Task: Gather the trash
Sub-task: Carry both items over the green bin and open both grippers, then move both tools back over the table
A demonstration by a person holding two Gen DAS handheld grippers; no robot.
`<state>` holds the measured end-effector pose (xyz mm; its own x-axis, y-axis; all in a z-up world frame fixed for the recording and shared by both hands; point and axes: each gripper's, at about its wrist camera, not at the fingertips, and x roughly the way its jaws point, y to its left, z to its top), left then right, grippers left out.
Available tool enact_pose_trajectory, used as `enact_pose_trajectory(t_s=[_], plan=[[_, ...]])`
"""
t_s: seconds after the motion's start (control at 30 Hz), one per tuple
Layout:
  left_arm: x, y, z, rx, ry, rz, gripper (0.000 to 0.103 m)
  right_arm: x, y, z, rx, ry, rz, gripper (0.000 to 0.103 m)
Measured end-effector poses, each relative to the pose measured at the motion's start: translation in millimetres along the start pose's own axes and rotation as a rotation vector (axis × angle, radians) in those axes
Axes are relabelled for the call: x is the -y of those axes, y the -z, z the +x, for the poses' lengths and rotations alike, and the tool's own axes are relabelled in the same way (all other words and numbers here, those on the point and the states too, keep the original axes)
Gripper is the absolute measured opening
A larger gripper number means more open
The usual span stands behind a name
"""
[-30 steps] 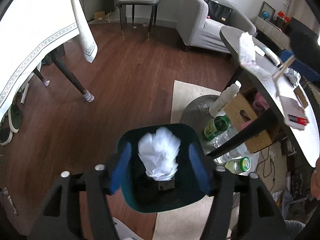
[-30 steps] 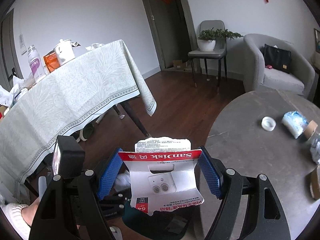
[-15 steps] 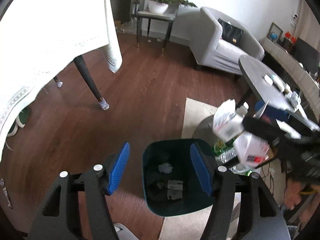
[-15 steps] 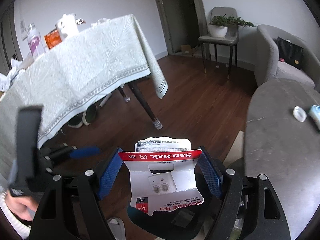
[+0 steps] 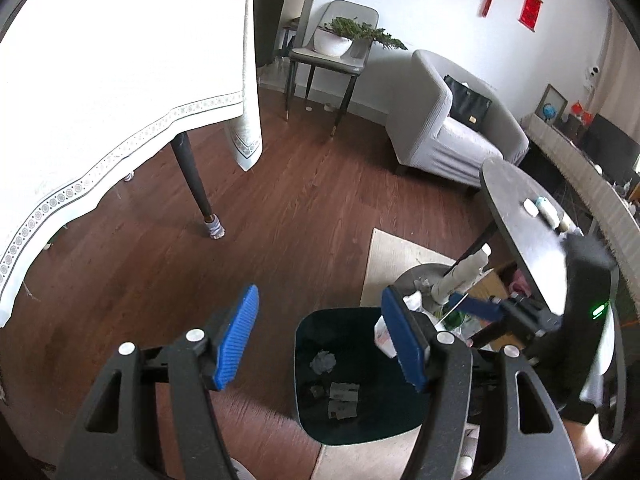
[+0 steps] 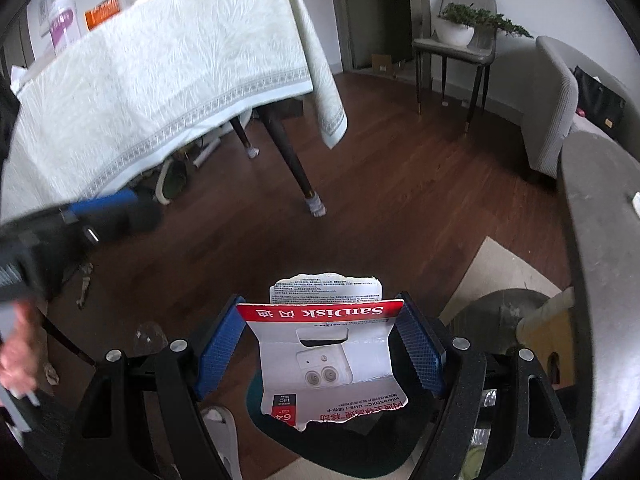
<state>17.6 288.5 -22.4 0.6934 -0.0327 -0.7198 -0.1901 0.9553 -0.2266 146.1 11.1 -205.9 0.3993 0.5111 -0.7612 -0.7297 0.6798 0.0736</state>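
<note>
My left gripper [image 5: 320,338] stands open with nothing between its blue pads, above the floor just left of the dark green bin [image 5: 300,360]. A crumpled tissue [image 5: 322,361] and paper scraps [image 5: 342,396] lie in the bin. My right gripper [image 6: 320,350] is shut on a bent red-and-white SanDisk card package [image 6: 324,354], held over the bin's rim [image 6: 276,436]. In the left wrist view the package [image 5: 382,336] shows partly, behind my right pad, over the bin's right edge. The left gripper's blue finger [image 6: 104,204] is blurred at the far left.
A table with a pale cloth [image 5: 120,80] and a dark leg [image 5: 196,192] stands to the left. A dark round table [image 5: 520,208] with small items and a low side table [image 5: 416,280] with bottles are right of the bin. Beyond are a grey armchair [image 5: 448,128], a rug [image 5: 396,256] and a person's hand [image 6: 16,364].
The white tissue that was between the left pads now lies in the bin. The left gripper rose and drew away leftward. The right gripper came down over the bin with the package.
</note>
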Motion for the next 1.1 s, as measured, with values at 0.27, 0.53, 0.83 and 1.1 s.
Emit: enact_pose_trajectory(t_s=[0.27,0.53,0.83,1.1], plan=[[1,-4,-5,0.027,0.030,-0.015,0.067,4,15,18,-0.084,0.052,-0.007,0.082],[8,-8,-10,0.062,0.041,-0.016,0.067,8,18,6,-0.070,0.054,-0.010,0.084],[20,-16,-12,0.096,0.049,-0.027,0.067,10,10,-32,0.023,-0.010,-0.021,0.084],[45,-20,-5,0.107,0.057,-0.023,0.067,25,9,-83,0.146,-0.034,-0.022,0.084]])
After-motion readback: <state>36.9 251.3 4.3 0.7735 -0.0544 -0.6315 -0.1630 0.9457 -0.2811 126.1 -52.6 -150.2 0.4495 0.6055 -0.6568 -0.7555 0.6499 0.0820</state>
